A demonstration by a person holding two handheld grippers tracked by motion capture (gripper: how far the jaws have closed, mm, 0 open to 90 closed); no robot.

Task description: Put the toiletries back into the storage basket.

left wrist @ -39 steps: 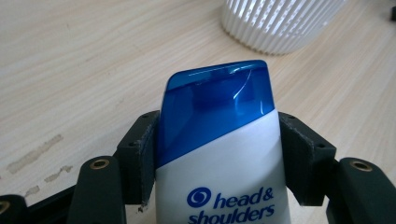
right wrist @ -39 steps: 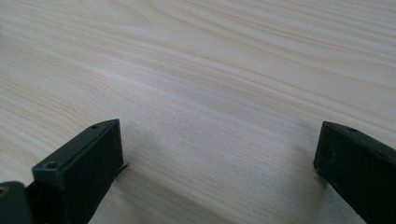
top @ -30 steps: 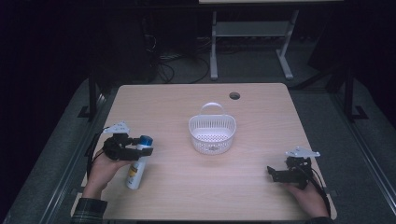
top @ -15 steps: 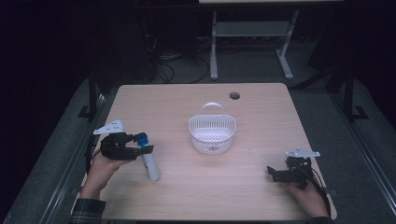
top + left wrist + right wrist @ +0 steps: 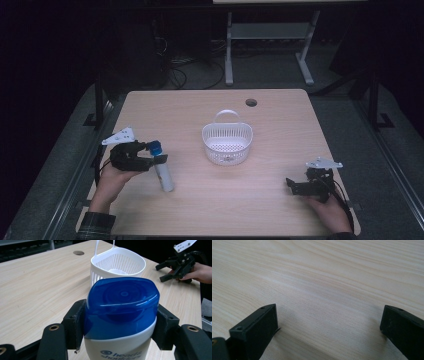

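Left hand-held gripper clamped around shampoo bottle just below its blue cap.

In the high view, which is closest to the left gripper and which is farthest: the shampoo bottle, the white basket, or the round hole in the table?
1. Shampoo bottle: clamped at its blue cap in the left gripper, at the table's left.
2. White basket: mid-table, to the gripper's right.
3. Round hole: beyond the basket, near the far edge.
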